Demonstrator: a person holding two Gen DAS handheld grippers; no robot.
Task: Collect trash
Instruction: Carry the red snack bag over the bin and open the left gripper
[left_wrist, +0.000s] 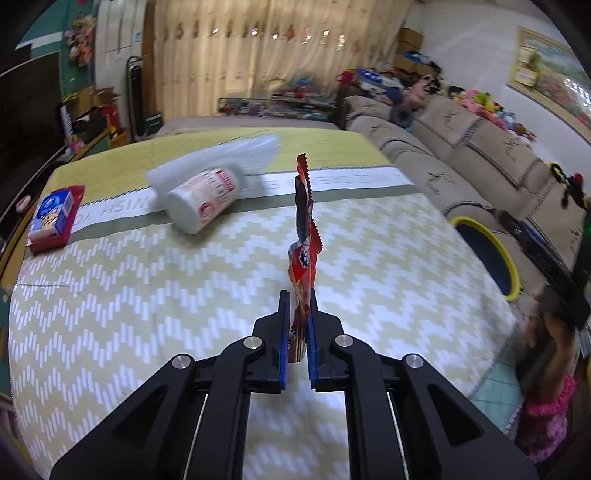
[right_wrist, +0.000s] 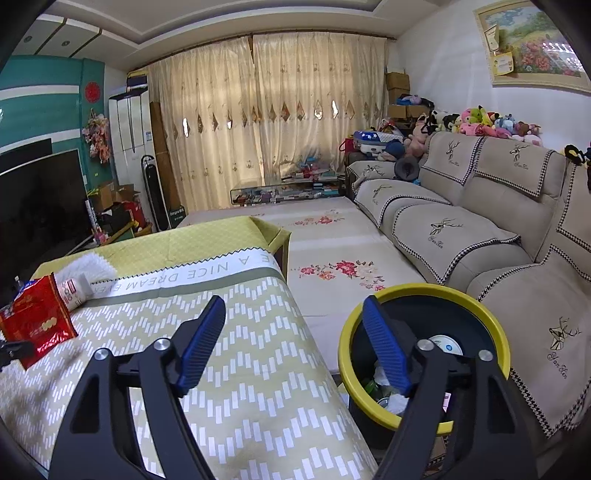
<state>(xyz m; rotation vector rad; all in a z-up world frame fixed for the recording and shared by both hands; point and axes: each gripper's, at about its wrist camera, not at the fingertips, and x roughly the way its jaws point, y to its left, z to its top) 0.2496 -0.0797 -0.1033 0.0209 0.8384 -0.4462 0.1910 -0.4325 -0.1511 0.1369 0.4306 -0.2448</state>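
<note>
At the far left of the tabletop (left_wrist: 110, 314), which is covered by a yellow-green zigzag cloth, a red-and-blue box (left_wrist: 53, 218) lies flat near the edge. To its right a white paper cup (left_wrist: 205, 201) lies on its side, touching a clear plastic bag (left_wrist: 221, 158) that sits behind it; both are blurred in the left wrist view. Right of the cup, the left hand-held gripper (left_wrist: 298, 295) is clenched on a red snack wrapper (left_wrist: 304, 236): the blue pads press on the wrapper's lower end, and the rest of it stands upright above the fingertips, clear of the cloth. In the right wrist view the same wrapper (right_wrist: 37, 325) appears at the far left, above the cloth, with the cup (right_wrist: 75, 291) just behind it. Further right, the right hand-held gripper (right_wrist: 293, 306) is released, its jaws spread wide with nothing between them; its left finger hangs over the tabletop edge and its right finger over a yellow-rimmed bin (right_wrist: 345, 332). The bin stands on the floor just beside the tabletop, between it and a beige sofa (right_wrist: 461, 229), and holds crumpled white paper and other scraps. In the left wrist view the bin (left_wrist: 511, 273) is well apart from the wrapper, to the right. A pink sleeve (left_wrist: 546, 417) shows at the lower right edge.
</note>
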